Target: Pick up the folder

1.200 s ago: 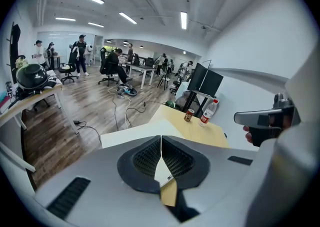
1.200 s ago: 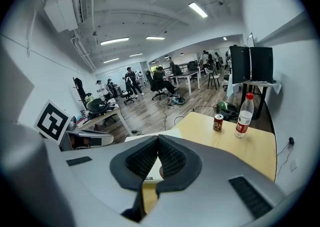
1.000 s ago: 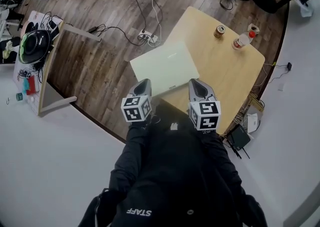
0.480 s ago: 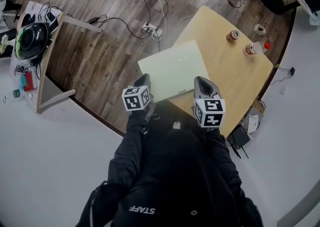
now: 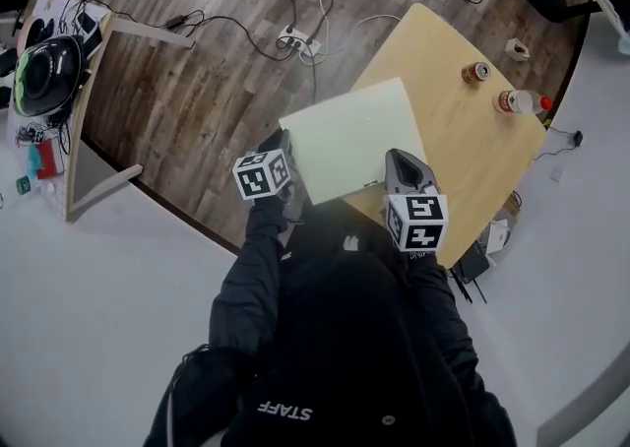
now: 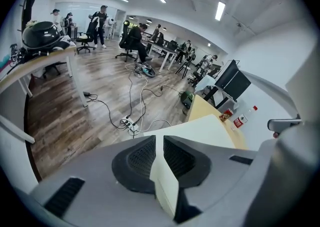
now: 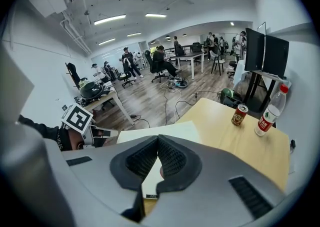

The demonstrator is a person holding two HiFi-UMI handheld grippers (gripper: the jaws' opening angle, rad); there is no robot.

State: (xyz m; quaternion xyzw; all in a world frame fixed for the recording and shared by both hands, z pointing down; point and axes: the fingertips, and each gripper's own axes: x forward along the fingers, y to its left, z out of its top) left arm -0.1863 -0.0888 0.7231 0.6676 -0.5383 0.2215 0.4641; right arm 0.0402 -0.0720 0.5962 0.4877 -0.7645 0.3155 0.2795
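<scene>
The folder (image 5: 349,135) is a pale cream sheet lying over the near left edge of the wooden table (image 5: 463,155), its left part overhanging the floor. My left gripper (image 5: 287,167) is shut on its left edge. In the left gripper view the folder's edge (image 6: 165,186) stands pinched between the pads, and the rest of the folder (image 6: 200,130) spreads beyond my left gripper (image 6: 157,143). My right gripper (image 5: 399,164) is at the folder's near right corner. Its jaws (image 7: 158,142) are shut tip to tip over the folder (image 7: 167,132). I cannot tell whether they pinch it.
A drink can (image 5: 476,72) and a plastic bottle (image 5: 520,100) stand at the table's far right. A power strip (image 5: 295,41) with cables lies on the wood floor. A side table (image 5: 84,120) with a black helmet (image 5: 41,76) is at left. People sit at desks far off.
Both grippers have moved away from my body and lower. The left one now sits along the folder's left edge, still shut on it. The can and bottle stand as before.
</scene>
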